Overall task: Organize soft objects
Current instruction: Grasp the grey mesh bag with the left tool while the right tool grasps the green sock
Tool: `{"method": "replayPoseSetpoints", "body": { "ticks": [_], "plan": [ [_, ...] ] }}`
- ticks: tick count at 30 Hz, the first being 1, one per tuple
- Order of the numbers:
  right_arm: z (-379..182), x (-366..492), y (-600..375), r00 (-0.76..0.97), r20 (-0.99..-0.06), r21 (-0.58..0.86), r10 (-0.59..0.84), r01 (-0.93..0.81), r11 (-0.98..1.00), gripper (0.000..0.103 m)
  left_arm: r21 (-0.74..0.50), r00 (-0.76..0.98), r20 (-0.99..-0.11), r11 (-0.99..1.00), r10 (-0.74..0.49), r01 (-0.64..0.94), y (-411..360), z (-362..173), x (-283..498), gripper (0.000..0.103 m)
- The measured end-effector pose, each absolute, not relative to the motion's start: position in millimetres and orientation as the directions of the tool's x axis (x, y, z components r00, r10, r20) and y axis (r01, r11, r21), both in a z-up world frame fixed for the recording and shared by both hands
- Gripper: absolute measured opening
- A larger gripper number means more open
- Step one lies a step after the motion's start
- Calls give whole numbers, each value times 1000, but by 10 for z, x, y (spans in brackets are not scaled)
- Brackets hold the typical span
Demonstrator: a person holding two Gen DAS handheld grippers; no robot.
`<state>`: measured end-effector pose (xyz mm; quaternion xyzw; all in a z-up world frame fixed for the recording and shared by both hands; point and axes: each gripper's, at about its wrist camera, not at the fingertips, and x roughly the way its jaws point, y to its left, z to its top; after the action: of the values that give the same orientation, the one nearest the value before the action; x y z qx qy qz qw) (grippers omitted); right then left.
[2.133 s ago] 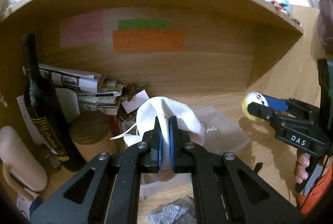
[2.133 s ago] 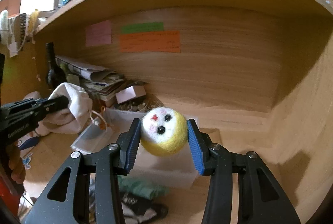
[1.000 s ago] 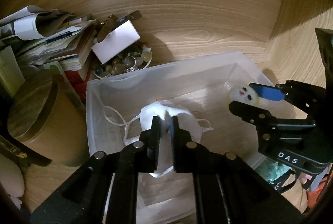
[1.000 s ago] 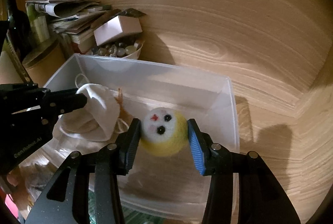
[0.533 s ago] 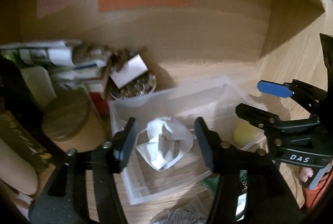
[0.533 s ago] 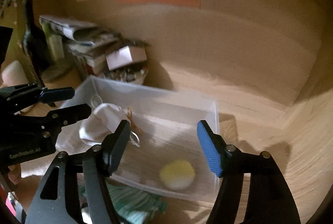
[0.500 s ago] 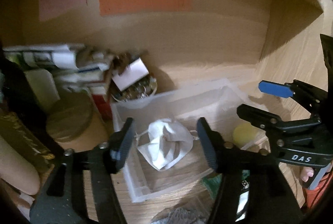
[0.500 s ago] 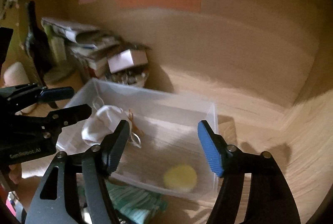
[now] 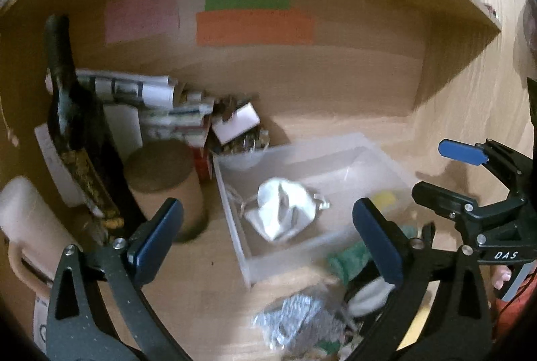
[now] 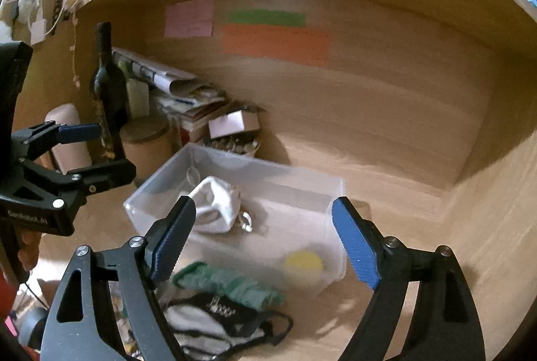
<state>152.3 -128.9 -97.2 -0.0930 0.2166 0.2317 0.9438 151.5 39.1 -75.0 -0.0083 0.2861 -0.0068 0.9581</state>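
1. Nearest in the right wrist view: right claw [image 10: 265, 240] spread wide, nothing between its blue pads, hovering above the near edge of the clear bin [image 10: 335, 193].
2. Left claw [image 9: 268, 236] likewise wide open and empty, seen in the left wrist view over the bin's near left corner.
3. Just below the claws, on the wooden bench [image 10: 386, 193] in front of the bin: a green cloth [image 10: 235, 285] against the bin's near wall, and a black-and-white mask [image 10: 218, 317] closer in, touching the green cloth.
4. Further left and close to the camera in the left wrist view, a grey crumpled fabric [image 9: 298, 320], blurred.
5. Inside the bin: white face mask [image 10: 214, 206] lying at the left side, yellow felt ball [image 10: 303, 262] at the near right corner, the two apart.
6. Beyond the bin, left: round wooden canister [image 9: 164, 179], dark bottle [image 9: 67, 119], stacked papers [image 9: 157, 105] and a bowl of small items [image 9: 245, 146].
7. Farthest: pink, green and orange sticky notes [image 9: 255, 27] on the back wall.
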Motion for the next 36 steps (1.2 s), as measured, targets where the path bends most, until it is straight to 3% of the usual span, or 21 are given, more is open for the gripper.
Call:
{"method": "replayPoseSetpoints", "body": {
  "ticks": [15,22,28,31,33,36],
  "plan": [
    [-1706,1710,-1176,668,-640,15,380,-484,875,81,-1,694,-719,999,-39,54,320,-1561,1394,102],
    [-1813,1746,-1139,633,-673,8,382,-511,860,48,-25,635,-769,996,-75,87,286,-1799,1405,102],
    [-1830,1675,-1138,647,-666,-28,371,-519,854,28,-108,600,-783,986,-161,125,297,-1878,1432,73],
    [-1792,1635,-1178,660,-650,-27,376,-514,857,24,-122,607,-774,983,-183,141,287,-1862,1389,57],
    [-1754,1615,-1202,670,-637,-20,381,-509,861,23,-116,616,-766,982,-185,151,266,-1830,1340,41],
    [-1676,1568,-1242,685,-613,-11,393,-505,863,21,-66,646,-749,986,-150,152,212,-1765,1251,30]
  ]
}}
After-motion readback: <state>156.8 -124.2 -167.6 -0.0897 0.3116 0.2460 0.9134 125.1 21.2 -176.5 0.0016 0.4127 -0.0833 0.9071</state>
